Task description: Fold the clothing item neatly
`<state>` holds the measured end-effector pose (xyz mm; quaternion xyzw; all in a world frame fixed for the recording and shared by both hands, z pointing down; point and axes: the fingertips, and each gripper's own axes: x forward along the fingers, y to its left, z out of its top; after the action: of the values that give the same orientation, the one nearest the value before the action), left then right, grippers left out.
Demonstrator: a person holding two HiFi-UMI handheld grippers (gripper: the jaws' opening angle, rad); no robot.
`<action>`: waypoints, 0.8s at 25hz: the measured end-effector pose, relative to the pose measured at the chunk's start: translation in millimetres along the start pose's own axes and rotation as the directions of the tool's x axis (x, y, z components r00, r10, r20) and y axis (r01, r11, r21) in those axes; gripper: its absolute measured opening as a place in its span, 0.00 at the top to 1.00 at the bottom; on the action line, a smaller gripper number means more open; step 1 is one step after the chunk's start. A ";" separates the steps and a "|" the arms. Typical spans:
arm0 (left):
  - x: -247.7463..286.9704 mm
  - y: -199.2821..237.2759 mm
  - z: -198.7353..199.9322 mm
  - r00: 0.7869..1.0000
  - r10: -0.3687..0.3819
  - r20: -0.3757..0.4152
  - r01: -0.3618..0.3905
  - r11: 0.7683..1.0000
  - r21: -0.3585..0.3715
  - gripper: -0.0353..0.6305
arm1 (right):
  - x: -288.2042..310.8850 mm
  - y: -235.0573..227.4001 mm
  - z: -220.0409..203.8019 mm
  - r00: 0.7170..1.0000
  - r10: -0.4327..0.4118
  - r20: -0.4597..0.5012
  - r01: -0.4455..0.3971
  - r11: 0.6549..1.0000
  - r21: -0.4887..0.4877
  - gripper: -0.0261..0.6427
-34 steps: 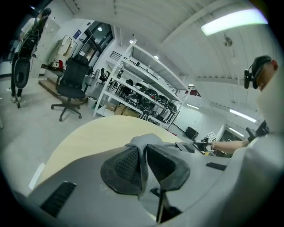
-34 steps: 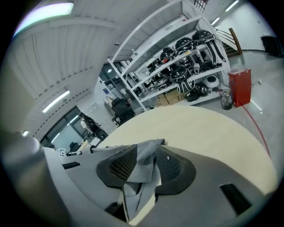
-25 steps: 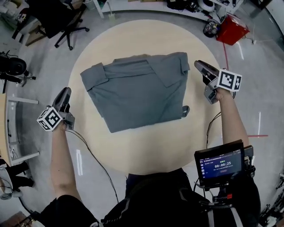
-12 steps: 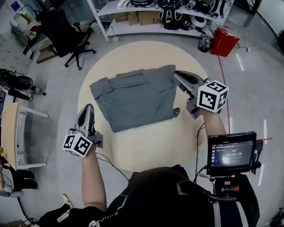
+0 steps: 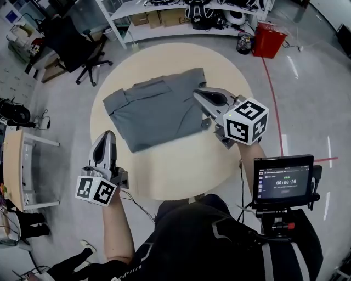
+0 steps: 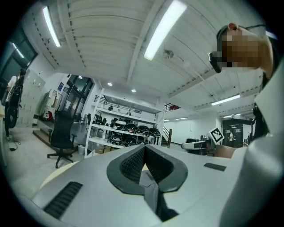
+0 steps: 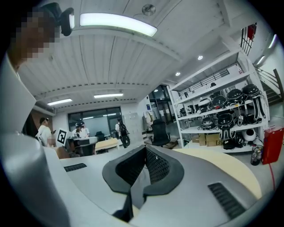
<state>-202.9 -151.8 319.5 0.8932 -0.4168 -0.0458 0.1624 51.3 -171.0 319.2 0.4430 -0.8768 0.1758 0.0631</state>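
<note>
A grey garment [image 5: 156, 110] lies folded into a rough rectangle on the round wooden table [image 5: 181, 164], with a small tab sticking out at its right edge. My left gripper [image 5: 108, 135] hangs raised over the table's near left rim, shut and holding nothing. My right gripper [image 5: 197, 93] hovers high above the garment's right edge; its jaws have just closed with nothing between them. The left gripper view shows that gripper [image 6: 145, 145] with jaws together, pointing level at the room. In the right gripper view, the right gripper [image 7: 145, 145] likewise shows its jaws meeting.
A red bin [image 5: 269, 39] stands on the floor beyond the table, beside a shelving unit [image 5: 181, 16] with helmets. A black office chair [image 5: 77, 44] is at the far left and a small desk [image 5: 16, 164] at the left. A screen [image 5: 284, 178] hangs at my chest.
Both grippers have risen away from the table's sides and come closer to the camera, the right one now over the garment's edge. The garment lies as before.
</note>
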 end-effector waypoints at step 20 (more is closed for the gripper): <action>-153.2 -65.3 -16.8 0.991 -0.132 -0.027 0.133 0.990 0.048 0.95 | -60.6 195.4 -31.2 0.997 -0.064 0.043 0.067 0.994 -0.089 0.94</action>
<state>-250.9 8.0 305.8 0.9232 -0.3554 -0.0355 0.1415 -70.0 -7.3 282.8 0.4717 -0.8700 0.1247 0.0711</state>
